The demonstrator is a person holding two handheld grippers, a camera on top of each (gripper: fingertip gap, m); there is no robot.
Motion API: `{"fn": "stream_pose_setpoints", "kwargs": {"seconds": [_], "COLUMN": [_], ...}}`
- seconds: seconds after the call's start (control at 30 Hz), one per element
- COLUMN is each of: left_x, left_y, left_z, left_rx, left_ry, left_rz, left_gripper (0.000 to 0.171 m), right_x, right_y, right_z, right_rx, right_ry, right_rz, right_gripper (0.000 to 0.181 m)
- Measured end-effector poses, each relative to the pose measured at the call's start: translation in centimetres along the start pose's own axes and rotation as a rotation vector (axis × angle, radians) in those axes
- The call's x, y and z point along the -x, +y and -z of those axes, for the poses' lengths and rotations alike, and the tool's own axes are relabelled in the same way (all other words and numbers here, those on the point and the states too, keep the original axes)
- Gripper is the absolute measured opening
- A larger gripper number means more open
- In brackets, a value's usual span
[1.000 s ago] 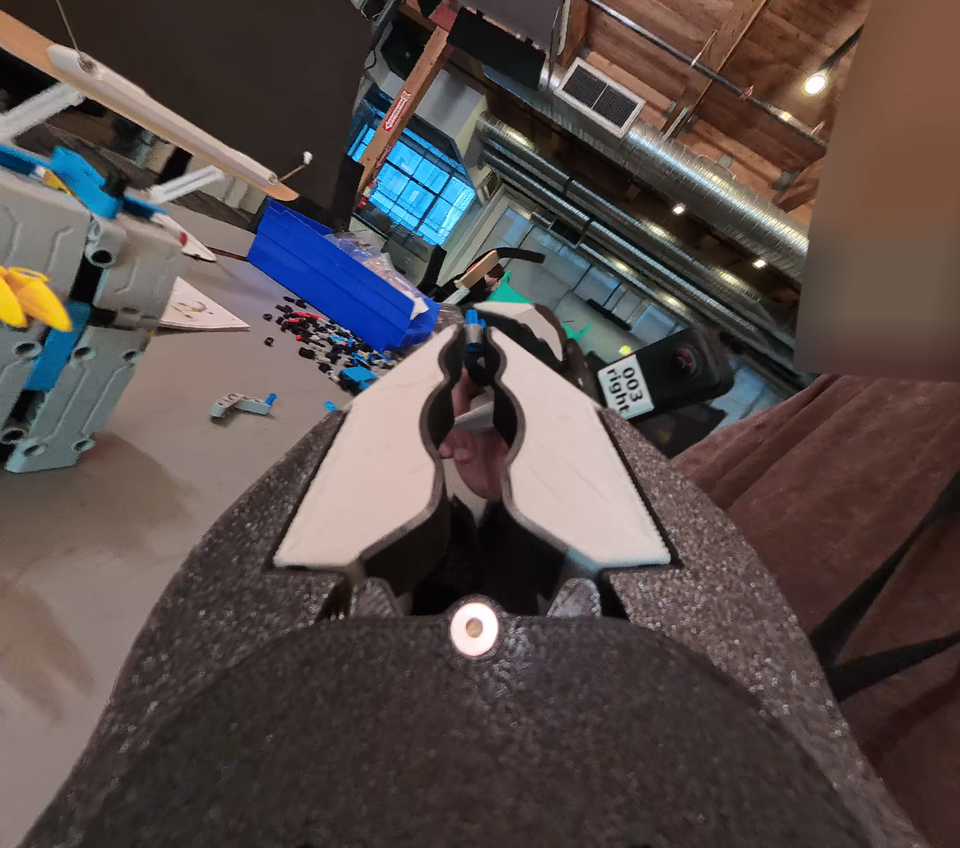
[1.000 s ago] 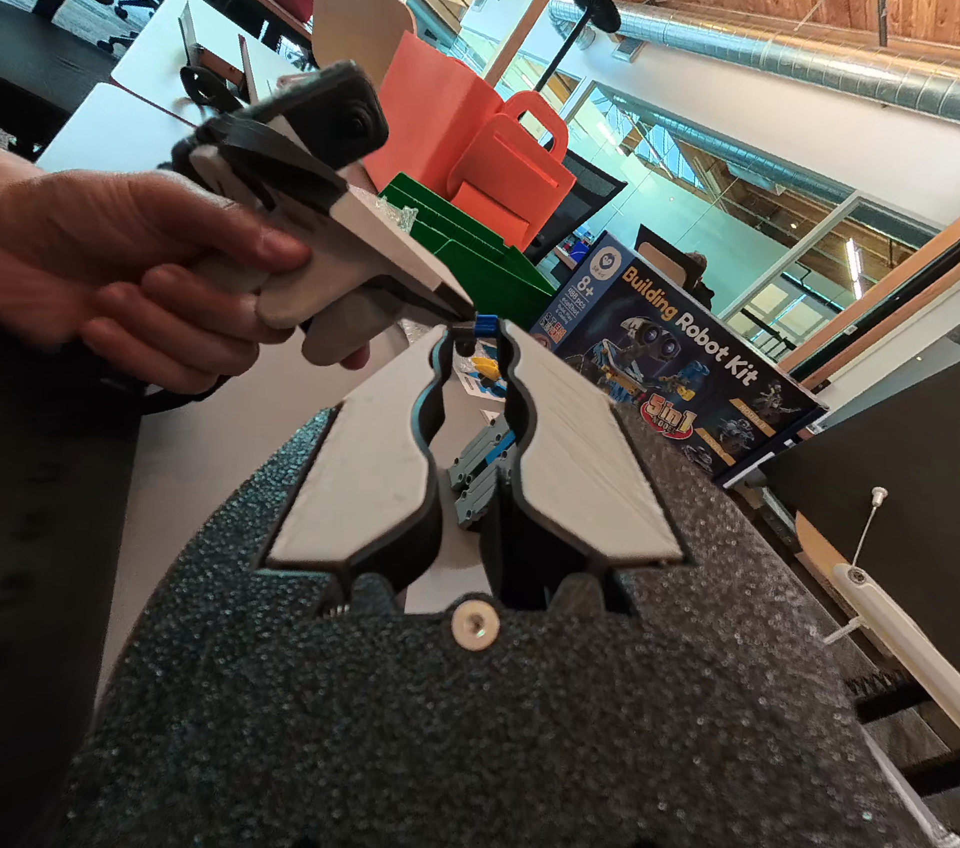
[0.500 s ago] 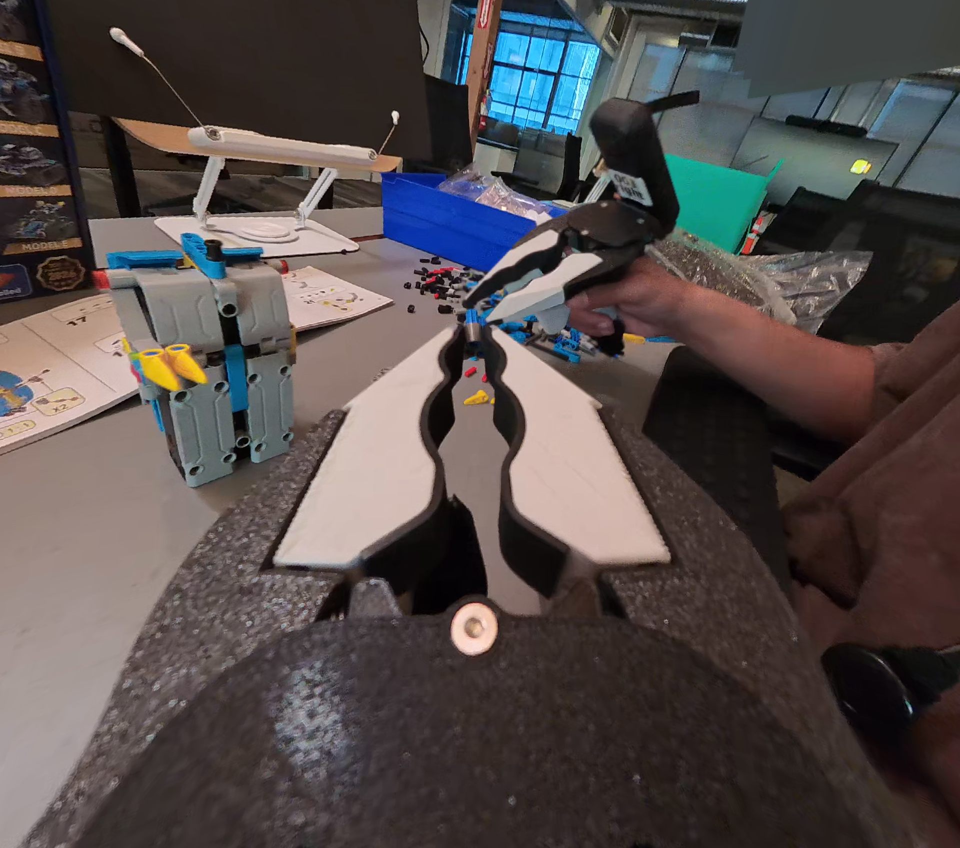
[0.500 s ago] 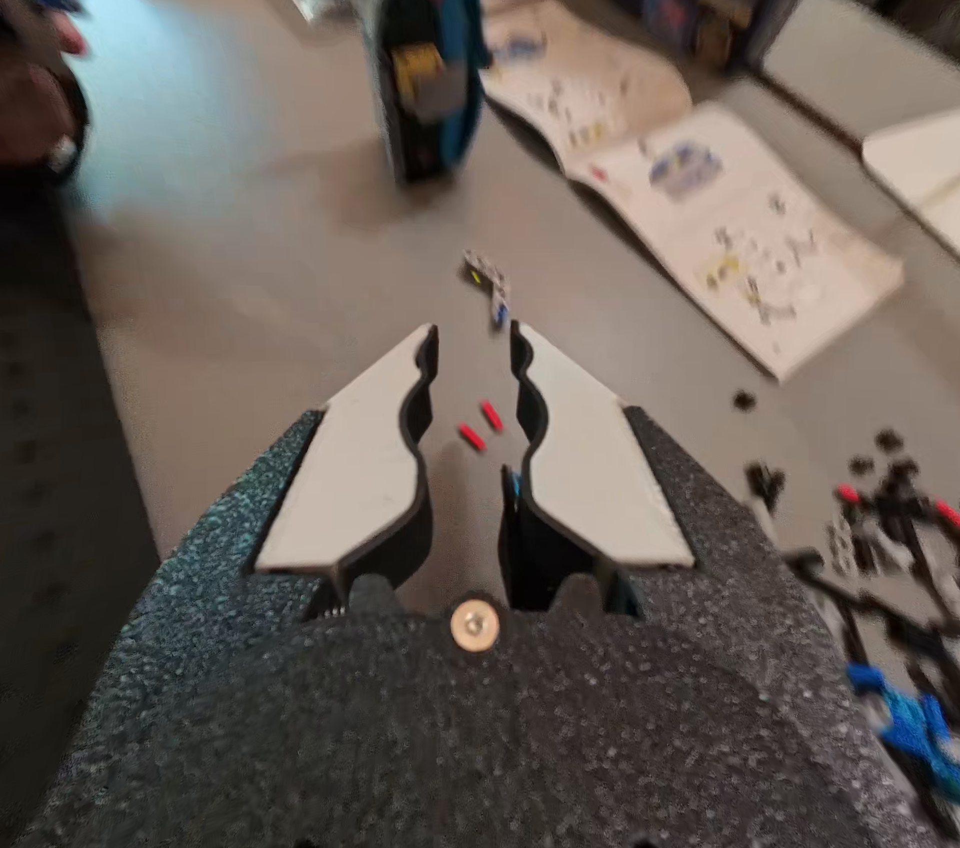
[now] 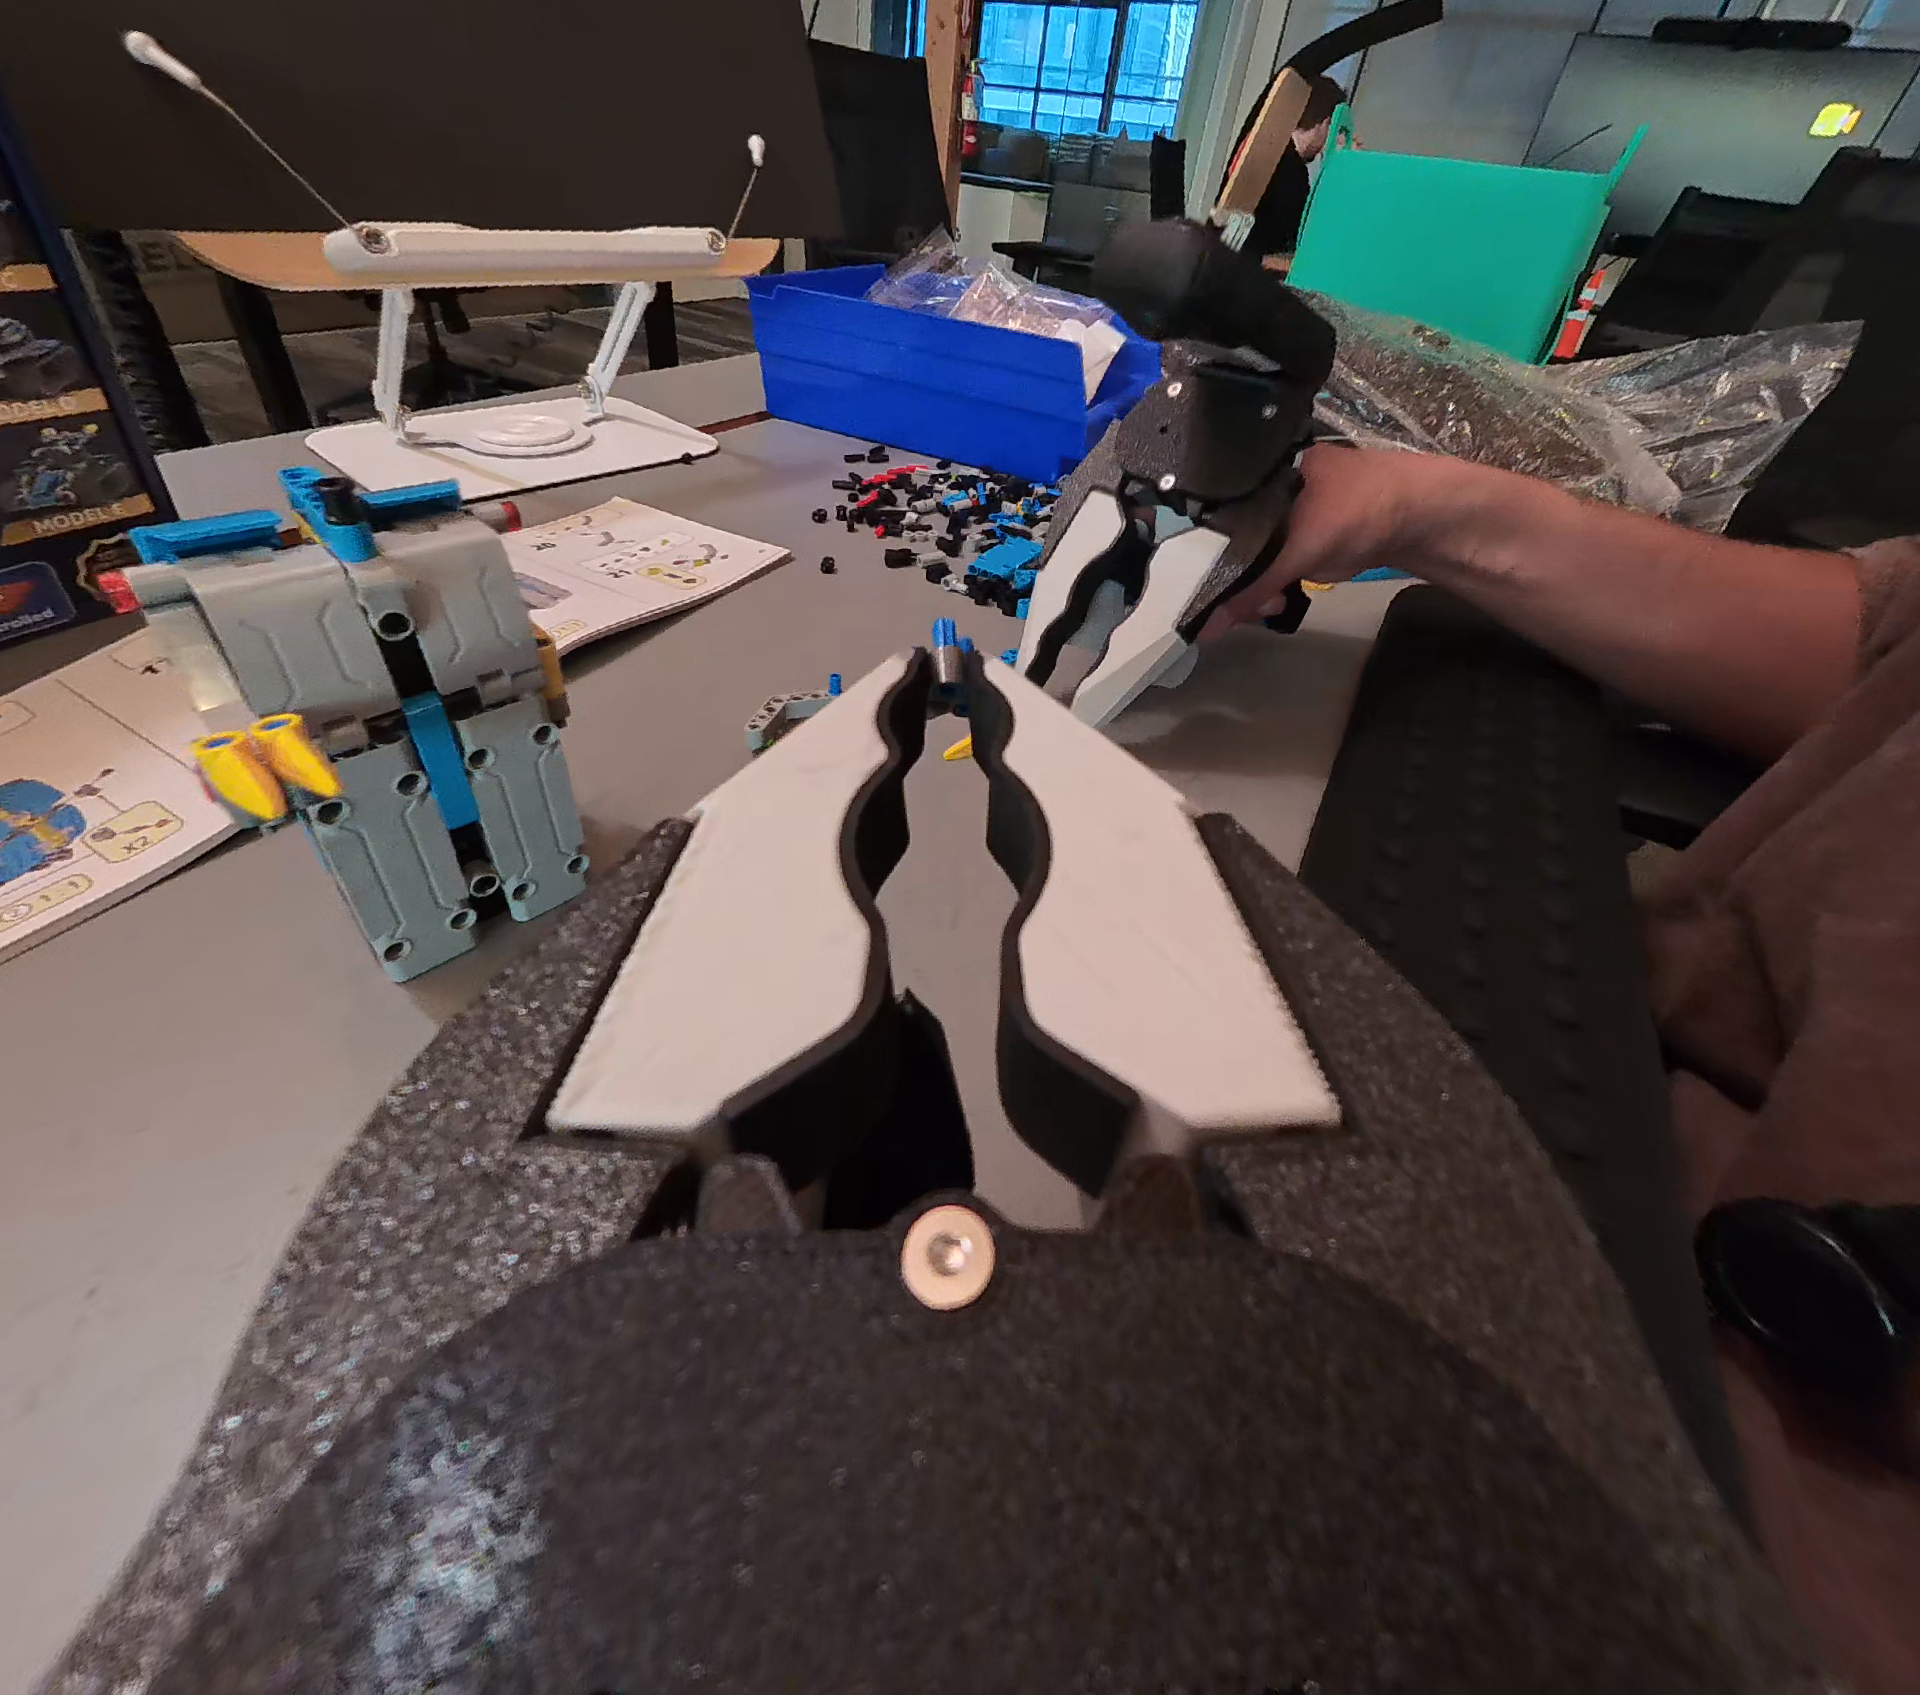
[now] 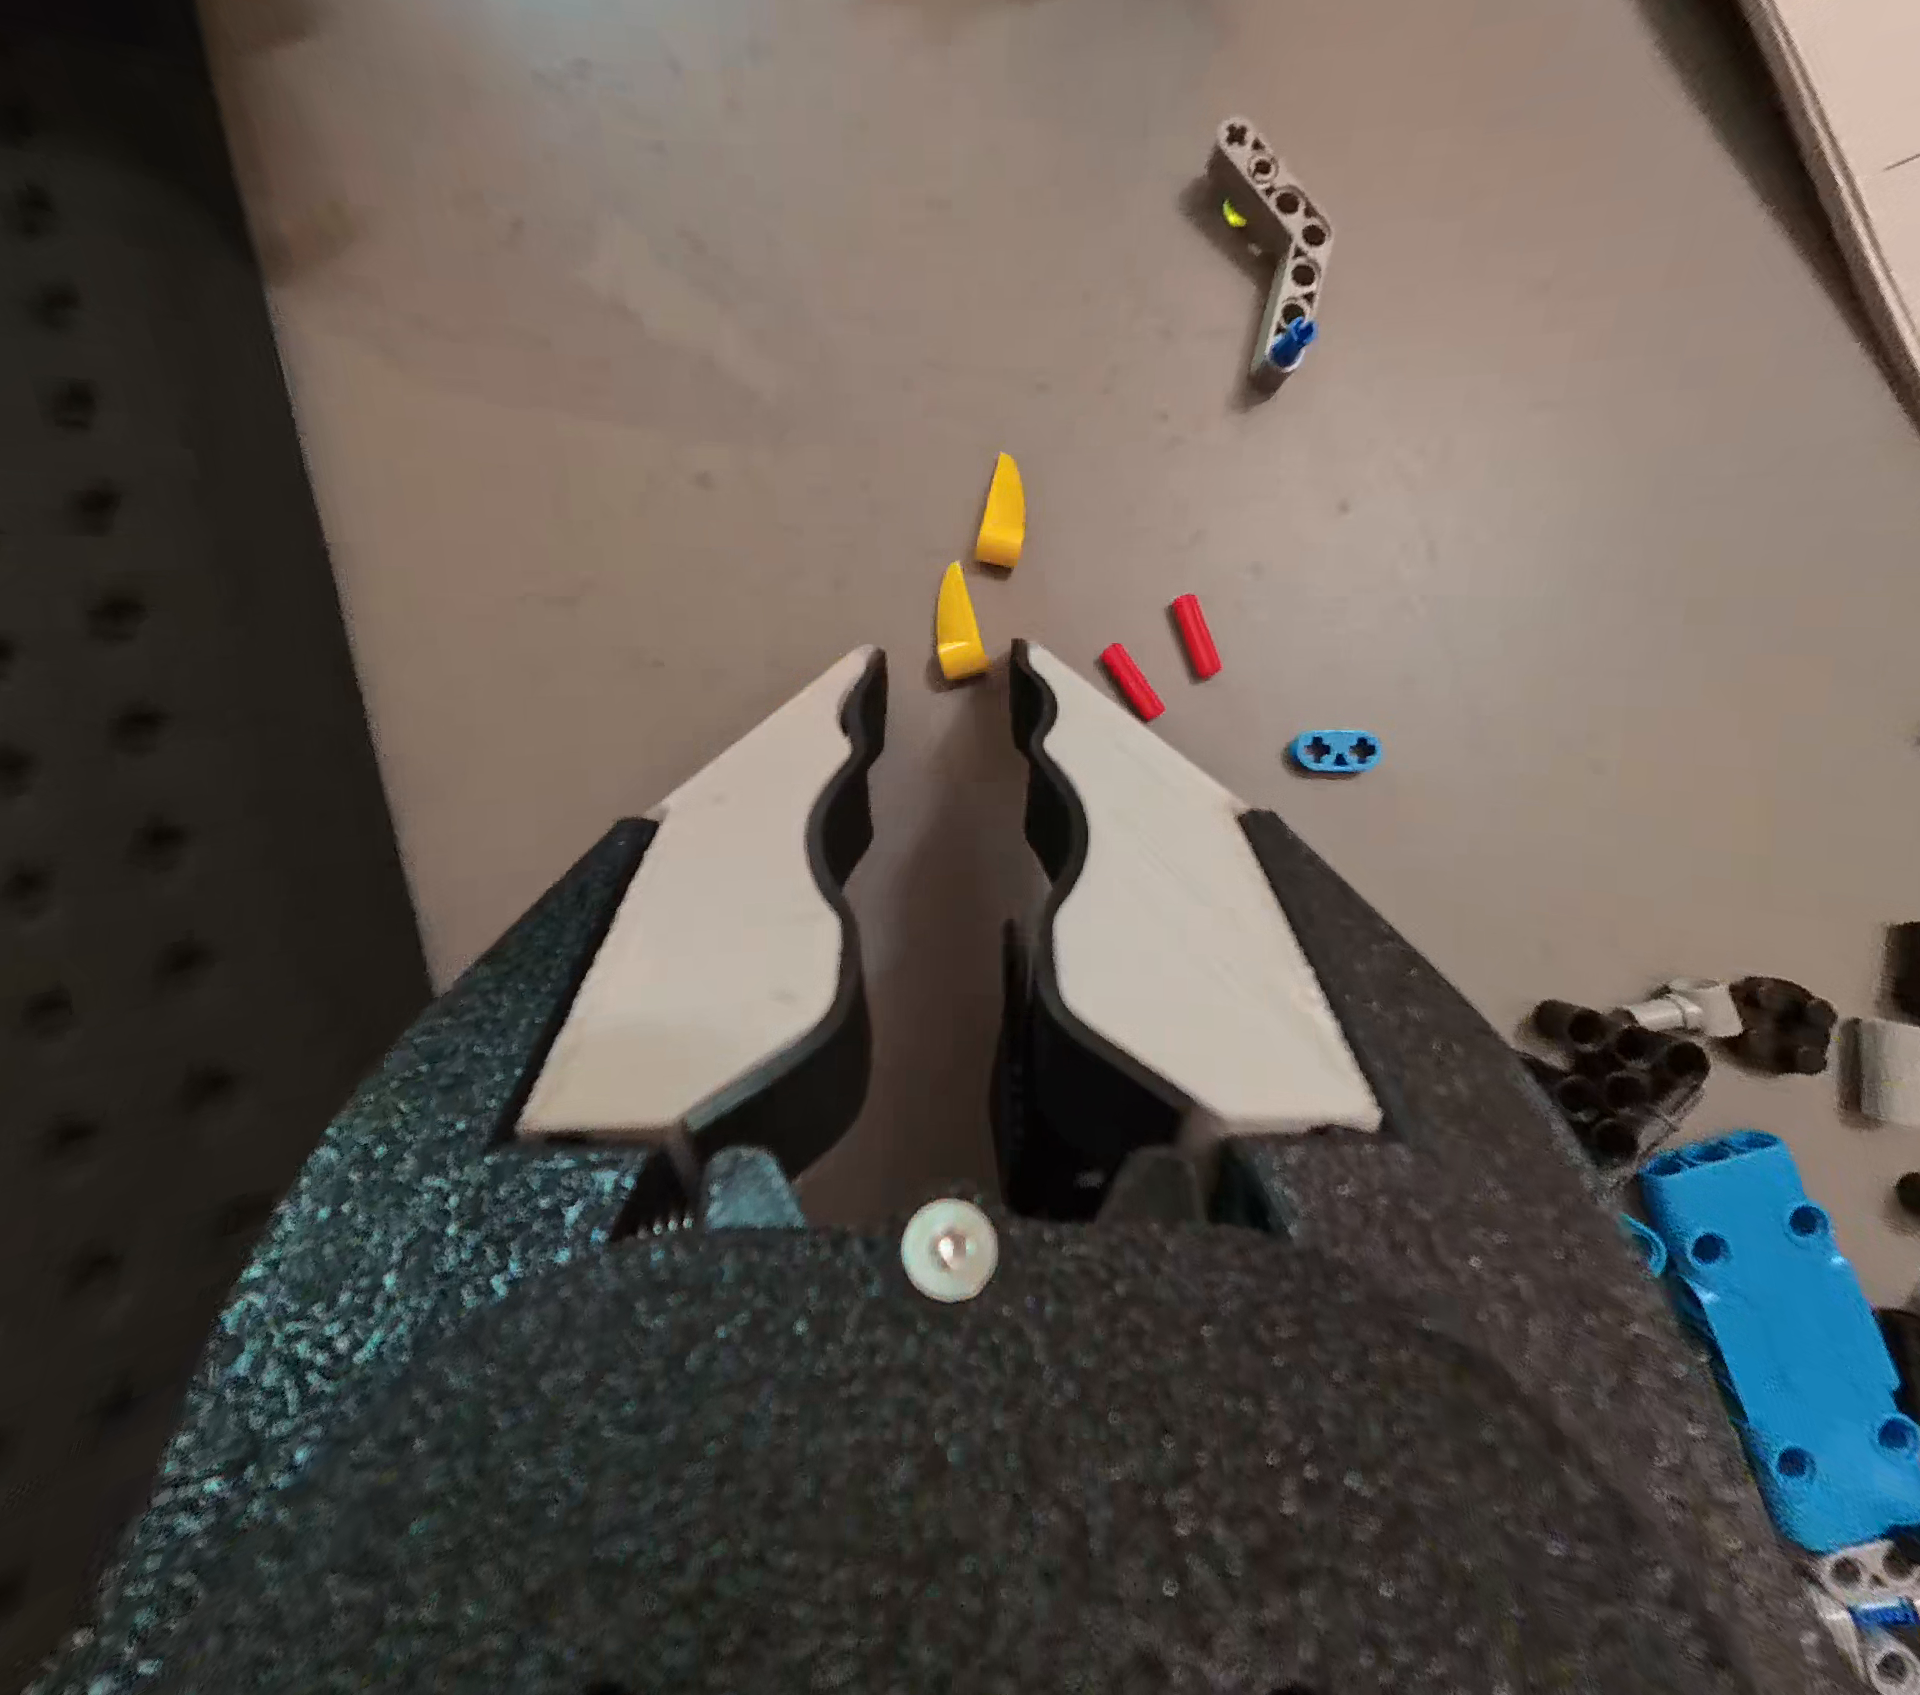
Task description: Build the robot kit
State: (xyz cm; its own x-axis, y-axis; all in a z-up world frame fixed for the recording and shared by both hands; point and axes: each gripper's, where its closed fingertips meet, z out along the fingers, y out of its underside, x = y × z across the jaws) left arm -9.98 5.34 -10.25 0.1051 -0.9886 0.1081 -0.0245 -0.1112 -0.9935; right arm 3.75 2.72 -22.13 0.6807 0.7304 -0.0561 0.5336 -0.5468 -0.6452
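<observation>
Near yellow claw piece (image 6: 958, 627): lies on the grey table (image 6: 623, 295), just ahead of the right gripper (image 6: 948, 658), on the line of the gap between its tips. Long axis runs away from the gripper, point outermost.

Second yellow claw piece (image 6: 1002, 515): just beyond the first, same heading.

2 red pins (image 6: 1164, 656): beside the right tip.

Blue link (image 6: 1336, 752), bent grey beam (image 6: 1280, 243): farther right.

Right gripper: jaws parted, narrow, holding nothing; the nearer of the 2 to the yellow pieces.

Left gripper (image 5: 943, 671): nearly closed, pinching a small grey-and-blue pin (image 5: 943, 656) at its tips, above the table.

Grey-and-blue model (image 5: 384, 710): upright, well left of the left gripper.
</observation>
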Motion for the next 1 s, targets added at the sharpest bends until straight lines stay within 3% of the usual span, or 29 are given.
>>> {"fn": "stream_pose_setpoints", "kwargs": {"seconds": [0.27,0.4,0.9,1.0], "left_x": [-0.3,-0.4,-0.6,-0.6], "left_y": [0.1,0.1,0.1,0.2], "left_z": [0.0,-0.1,-0.1,-0.1], "left_rx": [0.004,0.007,0.007,0.007], "left_ry": [0.012,0.012,0.018,0.018], "left_rz": [-0.013,-0.019,-0.019,-0.024], "left_gripper": [0.007,0.007,0.007,0.007], "right_x": [-1.9,-0.1,-0.8,-0.2], "right_y": [0.6,0.0,-0.4,-1.9], "right_z": [0.8,0.8,-0.1,0.7], "right_rx": [-0.001,-0.030,-0.066,-0.133], "right_ry": [0.091,0.017,0.062,0.082], "right_rz": [-0.002,-0.029,0.010,0.108], "right_gripper": [0.021,0.018,0.011,0.011]}}
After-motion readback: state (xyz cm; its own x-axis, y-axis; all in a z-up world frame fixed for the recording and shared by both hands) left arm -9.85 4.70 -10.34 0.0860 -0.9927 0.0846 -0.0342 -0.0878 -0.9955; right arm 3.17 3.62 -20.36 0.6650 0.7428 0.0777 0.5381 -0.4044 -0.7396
